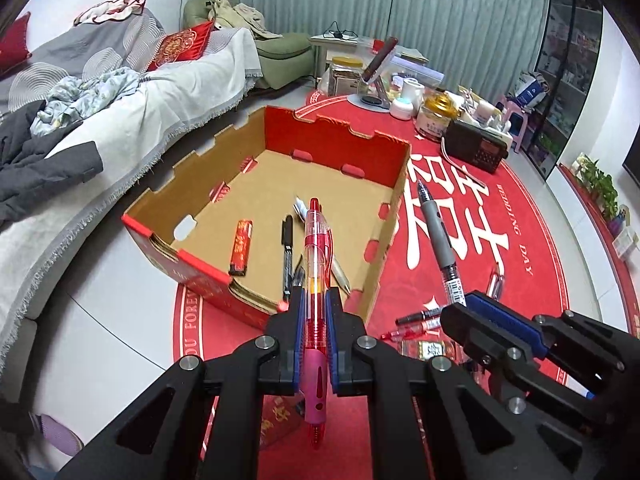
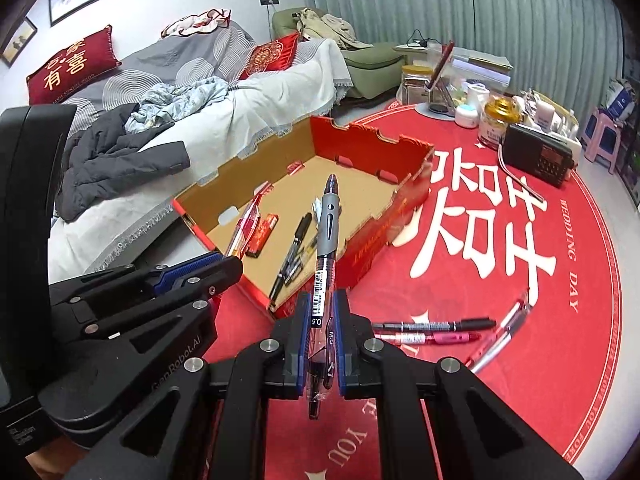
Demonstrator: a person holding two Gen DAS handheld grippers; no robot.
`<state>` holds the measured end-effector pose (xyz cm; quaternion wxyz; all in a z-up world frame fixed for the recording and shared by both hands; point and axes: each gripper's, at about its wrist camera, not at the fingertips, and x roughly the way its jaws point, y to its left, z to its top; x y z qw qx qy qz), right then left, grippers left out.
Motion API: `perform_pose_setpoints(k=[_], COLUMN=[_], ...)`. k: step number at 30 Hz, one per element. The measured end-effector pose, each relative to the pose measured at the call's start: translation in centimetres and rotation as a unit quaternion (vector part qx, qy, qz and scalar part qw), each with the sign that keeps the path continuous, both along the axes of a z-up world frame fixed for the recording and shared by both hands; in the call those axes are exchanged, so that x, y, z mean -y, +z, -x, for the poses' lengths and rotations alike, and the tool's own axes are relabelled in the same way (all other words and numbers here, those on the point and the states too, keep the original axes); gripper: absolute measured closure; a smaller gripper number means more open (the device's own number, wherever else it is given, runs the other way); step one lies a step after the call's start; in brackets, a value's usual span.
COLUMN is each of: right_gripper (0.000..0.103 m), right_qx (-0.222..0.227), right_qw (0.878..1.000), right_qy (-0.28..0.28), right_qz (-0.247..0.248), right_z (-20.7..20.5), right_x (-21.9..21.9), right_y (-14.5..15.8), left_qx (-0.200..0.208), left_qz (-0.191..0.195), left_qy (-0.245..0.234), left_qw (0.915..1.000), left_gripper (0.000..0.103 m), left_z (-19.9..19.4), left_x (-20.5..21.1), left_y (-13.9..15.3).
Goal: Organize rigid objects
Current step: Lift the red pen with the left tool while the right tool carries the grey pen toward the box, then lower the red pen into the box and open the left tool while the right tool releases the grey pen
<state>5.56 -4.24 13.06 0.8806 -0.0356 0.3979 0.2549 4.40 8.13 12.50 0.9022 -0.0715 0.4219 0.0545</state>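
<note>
Item 1. Left gripper (image 1: pixel 314 300): jaws clamped on a red pen (image 1: pixel 316 264), held lengthwise between the blue pads, tip end toward the camera, cap end pointing out over the box. In hand, not yet stowed.

Item 2. Right gripper (image 2: pixel 322 308): jaws clamped on a grey pen (image 2: pixel 325 248) with a clear barrel, likewise lengthwise and pointing toward the box. In hand, not yet stowed.

Item 3. Loose on the red rug (image 2: pixel 500 380), just beyond the right gripper: a black marker (image 2: pixel 436 325), a pink pen (image 2: pixel 428 337) beside it, and a clear pen (image 2: pixel 500 336) lying at an angle to the right. Some small items under the grippers are too hidden to identify. Judged still to be collected.

Item 4. Box (image 2: pixel 372 248), open cardboard, red outside, standing on the rug's edge beside the sofa (image 2: pixel 280 92). Already inside: a red lighter (image 1: pixel 241 246), a black pen (image 1: pixel 287 252), and a few further pens partly hidden behind the held ones. Judged done.

Item 5. Far side of rug: jars, a radio (image 2: pixel 540 156), other bottles. Whether these belong to the sorting cannot be told.

Status: roughly midway; two pens in transit, at least three on the rug.
</note>
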Motion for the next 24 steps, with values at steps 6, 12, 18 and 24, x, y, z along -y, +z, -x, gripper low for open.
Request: perform_pose_setpoints(k=[6,12,18,24], right_gripper=[0.091,0.091,0.091,0.091], right_qx=[0.002,-0.001,0.001,0.001], right_qw=[1.000,1.000,1.000,0.999], right_qy=[0.002,0.005,0.015,0.026], right_qz=[0.003,0.007,0.012,0.022], right_z=[-1.4,-2.8,-4.2,-5.4], right_x=[-1.1,-2.0,-3.3,-4.7], right_y=[0.1,0.0,0.3,0.1], left_qx=[0.002,-0.003,-0.009,-0.016], left_qz=[-0.001,-0.002,-0.005,-0.003], left_qy=[0.007,0.019,0.026,0.033], left_qw=[1.0000,0.9998,0.9996,0.9993], left_gripper=[0.093,0.093,0.093,0.093], left_z=[-1.4,-2.6,-3.6,-4.9], left_x=[-1.2,-2.2,-3.4,-5.0], left_y=[0.5,0.4,0.0,-0.4])
